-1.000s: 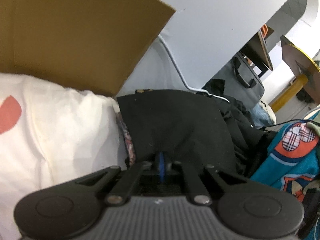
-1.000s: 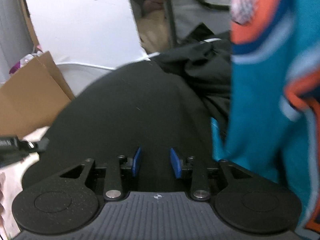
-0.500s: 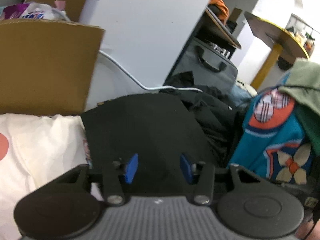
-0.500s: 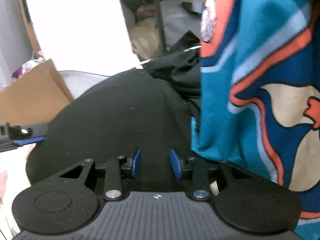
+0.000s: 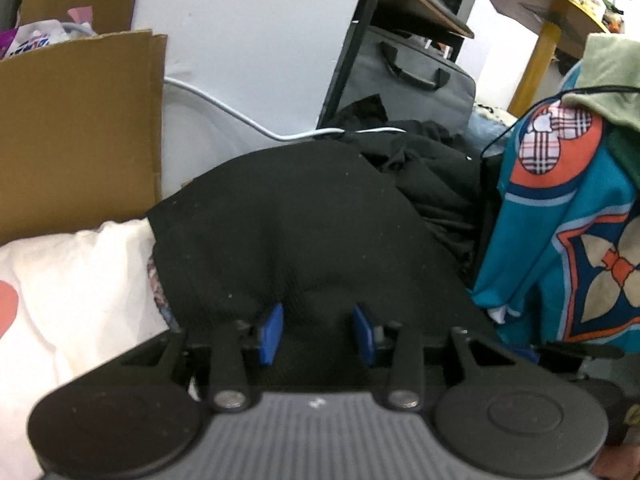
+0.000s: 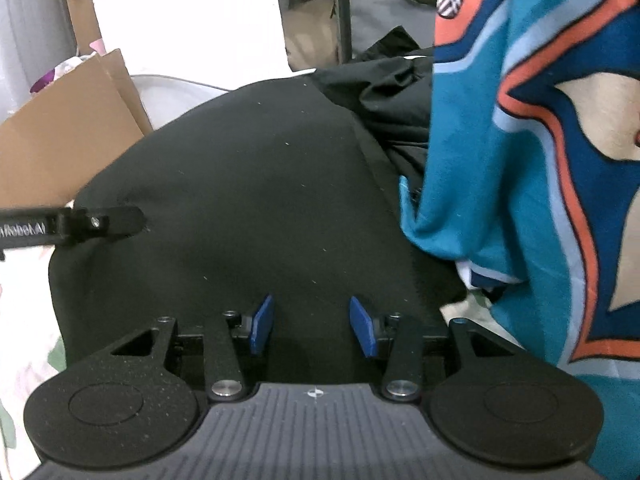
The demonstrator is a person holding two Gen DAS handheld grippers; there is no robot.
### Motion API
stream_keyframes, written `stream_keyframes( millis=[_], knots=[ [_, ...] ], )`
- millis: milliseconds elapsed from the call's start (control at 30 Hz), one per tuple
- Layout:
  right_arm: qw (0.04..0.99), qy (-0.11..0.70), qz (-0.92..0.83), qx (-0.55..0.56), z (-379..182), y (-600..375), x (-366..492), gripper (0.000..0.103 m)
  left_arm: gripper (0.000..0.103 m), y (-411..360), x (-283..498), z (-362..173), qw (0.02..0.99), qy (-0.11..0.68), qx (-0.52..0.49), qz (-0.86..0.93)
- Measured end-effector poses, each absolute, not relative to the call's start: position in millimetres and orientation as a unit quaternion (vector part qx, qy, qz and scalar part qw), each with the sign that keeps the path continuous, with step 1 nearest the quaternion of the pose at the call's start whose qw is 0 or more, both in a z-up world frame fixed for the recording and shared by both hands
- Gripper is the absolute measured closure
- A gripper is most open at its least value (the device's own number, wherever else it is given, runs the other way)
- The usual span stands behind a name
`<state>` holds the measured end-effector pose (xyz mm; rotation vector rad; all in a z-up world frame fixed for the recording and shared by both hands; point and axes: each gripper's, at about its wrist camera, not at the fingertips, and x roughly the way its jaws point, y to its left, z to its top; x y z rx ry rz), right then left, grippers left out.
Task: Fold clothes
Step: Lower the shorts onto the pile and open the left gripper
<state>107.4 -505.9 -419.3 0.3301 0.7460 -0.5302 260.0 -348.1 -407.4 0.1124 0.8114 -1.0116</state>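
A black folded garment [image 5: 296, 216] lies on a pile, partly over a white cloth [image 5: 72, 276]; it also shows in the right wrist view [image 6: 248, 184]. My left gripper [image 5: 318, 332] is open and empty just over the garment's near edge. My right gripper [image 6: 312, 326] is open and empty over the same garment's near edge. The left gripper's finger [image 6: 76, 224] shows at the left of the right wrist view, touching the garment's left side. A teal, orange and blue patterned garment [image 6: 532, 152] hangs at the right, also in the left wrist view [image 5: 560, 232].
A cardboard box [image 5: 76, 128] stands at the left. A crumpled black garment [image 5: 432, 168] and a white cable [image 5: 280, 132] lie behind the folded one. A grey bag [image 5: 408, 80] and a dark desk leg [image 5: 344, 64] stand at the back. A white wall panel [image 6: 180, 16] stands behind.
My left gripper was shut on the black garment a second ago and has opened and drawn back. My right gripper has opened wider. The black garment now lies flat.
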Motion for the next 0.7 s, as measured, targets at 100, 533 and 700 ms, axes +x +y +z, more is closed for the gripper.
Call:
stream_keyframes(
  millis=[100, 533, 700],
  knots=[
    [0.871, 0.369, -0.281, 0.161, -422, -505, 98, 0.052, 0.061, -342, 260, -399, 0.789, 0.403, 0.056, -0.460],
    [0.833, 0.391, -0.300, 0.251, -385, -513, 83, 0.031, 0.029, -298, 254, -318, 0.785, 0.455, 0.074, -0.415],
    [0.829, 0.403, -0.280, 0.269, -351, -508, 84, 0.011, 0.020, -274, 252, -273, 0.795, 0.467, 0.070, -0.382]
  ],
)
